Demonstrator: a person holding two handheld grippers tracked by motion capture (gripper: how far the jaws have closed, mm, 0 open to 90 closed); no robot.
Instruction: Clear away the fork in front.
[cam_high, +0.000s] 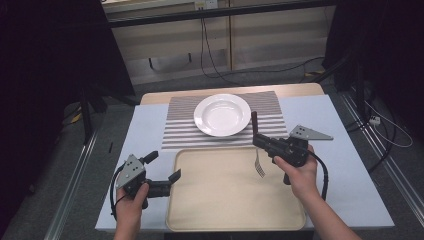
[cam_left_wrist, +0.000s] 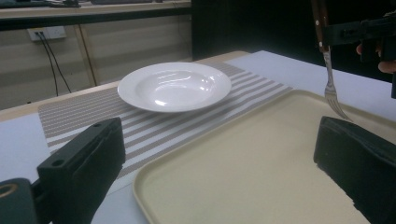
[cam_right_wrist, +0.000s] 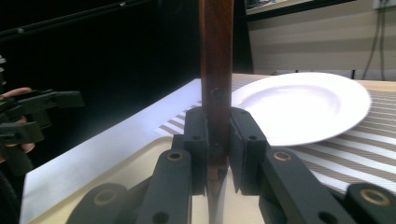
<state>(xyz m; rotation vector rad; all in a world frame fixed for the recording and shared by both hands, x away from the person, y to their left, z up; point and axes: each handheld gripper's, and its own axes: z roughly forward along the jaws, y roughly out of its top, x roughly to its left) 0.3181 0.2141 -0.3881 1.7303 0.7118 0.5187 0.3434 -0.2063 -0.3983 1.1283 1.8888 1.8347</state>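
A fork (cam_high: 256, 146) with a dark wooden handle (cam_right_wrist: 215, 65) hangs upright, tines down, over the right part of the beige tray (cam_high: 220, 200). My right gripper (cam_high: 257, 140) is shut on the fork's handle (cam_left_wrist: 319, 21), with its metal tines (cam_left_wrist: 334, 100) just above the tray (cam_left_wrist: 261, 172). A white deep plate (cam_high: 222, 114) rests on the striped placemat (cam_high: 180, 131) beyond the tray. My left gripper (cam_high: 164, 166) stands open at the tray's left edge, nothing between its jaws.
A light blue cloth (cam_high: 345, 165) covers the table around the tray. The plate (cam_left_wrist: 174, 86) and placemat (cam_left_wrist: 88, 114) lie ahead of the left gripper. Cables (cam_high: 210, 55) run along the floor behind the table.
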